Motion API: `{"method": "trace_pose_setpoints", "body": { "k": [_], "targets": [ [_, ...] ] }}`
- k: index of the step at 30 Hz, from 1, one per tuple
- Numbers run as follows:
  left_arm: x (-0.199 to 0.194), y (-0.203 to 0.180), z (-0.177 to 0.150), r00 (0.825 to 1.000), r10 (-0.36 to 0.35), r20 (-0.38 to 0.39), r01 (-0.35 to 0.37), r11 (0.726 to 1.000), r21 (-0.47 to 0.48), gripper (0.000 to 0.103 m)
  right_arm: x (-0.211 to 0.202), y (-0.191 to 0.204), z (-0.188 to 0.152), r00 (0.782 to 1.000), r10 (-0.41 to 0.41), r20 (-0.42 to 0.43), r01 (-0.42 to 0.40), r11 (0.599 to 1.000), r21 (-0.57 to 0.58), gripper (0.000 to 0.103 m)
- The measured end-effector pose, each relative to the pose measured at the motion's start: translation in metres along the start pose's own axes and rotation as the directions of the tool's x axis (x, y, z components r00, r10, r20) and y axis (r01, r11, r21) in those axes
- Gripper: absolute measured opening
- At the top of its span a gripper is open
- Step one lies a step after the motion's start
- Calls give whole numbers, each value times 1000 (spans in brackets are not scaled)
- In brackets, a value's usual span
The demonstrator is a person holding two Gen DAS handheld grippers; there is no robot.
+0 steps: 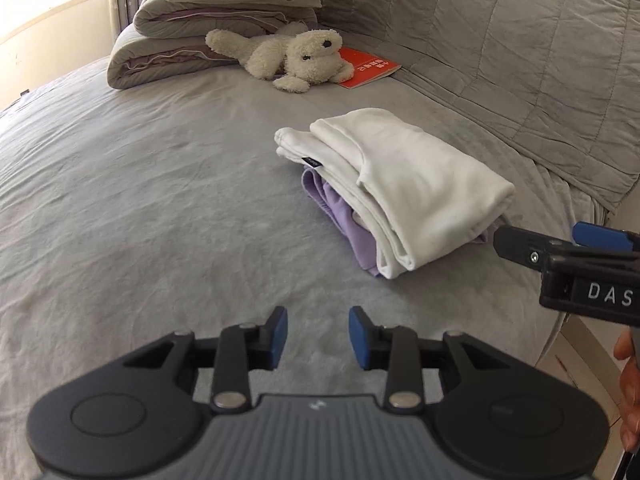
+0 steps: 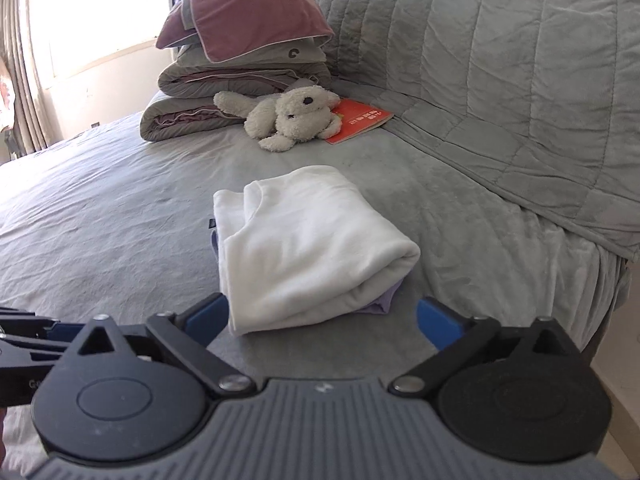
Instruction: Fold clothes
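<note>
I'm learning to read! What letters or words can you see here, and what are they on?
"DAS": white letters on the black body of the right tool; the rest is cut off.
"C": one letter on the grey pillow.
Red booklet: white characters, too small to read.
White folded garment: dark tag, too small to read.

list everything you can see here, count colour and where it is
white garment: 1, white, folded, on top of the stack mid-bed
purple garment: 1, lilac, folded under the white one
plush dog: 1, cream, lying near the bedding pile
booklet: 1, red, partly under the plush
folded bedding pile: 1, grey and mauve, far end of the bed
bed sheet: 1, grey
quilted cover: 1, grey-green, along the right side
curtain: 1, beige, far left by the window
left gripper: open, empty
right gripper: open wide, at the stack's near edge
</note>
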State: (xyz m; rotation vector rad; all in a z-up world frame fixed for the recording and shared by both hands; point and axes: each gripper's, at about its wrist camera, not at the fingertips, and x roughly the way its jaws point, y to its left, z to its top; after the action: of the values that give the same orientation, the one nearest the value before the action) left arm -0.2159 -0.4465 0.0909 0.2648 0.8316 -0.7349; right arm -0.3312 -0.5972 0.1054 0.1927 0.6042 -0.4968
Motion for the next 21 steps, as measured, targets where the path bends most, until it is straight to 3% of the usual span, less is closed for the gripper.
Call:
{"method": "trace_pose_setpoints", "body": {
  "k": [5,10,13,15,21],
  "targets": [
    [-19,9,-10,999,30,24,-29,999,-35,42,-20,25,3,999,-52,14,53,995,-89,103],
    [-33,18,-17,997,65,46,-62,997,-49,48,-37,35,1,997,-65,41,69,992,-108,103],
    [-38,17,-19,997,63,51,-59,996,-65,60,-42,36,-4,996,-80,44,84,992,-98,103],
    [-40,11,-25,997,53,59,-50,997,-60,77,-43,35,-7,995,-90,43,93,992,-87,103],
    [-38,-11,-42,989,109,99,-110,994,11,89,-49,32,-18,992,-121,39,123,991,-55,103]
  ]
}}
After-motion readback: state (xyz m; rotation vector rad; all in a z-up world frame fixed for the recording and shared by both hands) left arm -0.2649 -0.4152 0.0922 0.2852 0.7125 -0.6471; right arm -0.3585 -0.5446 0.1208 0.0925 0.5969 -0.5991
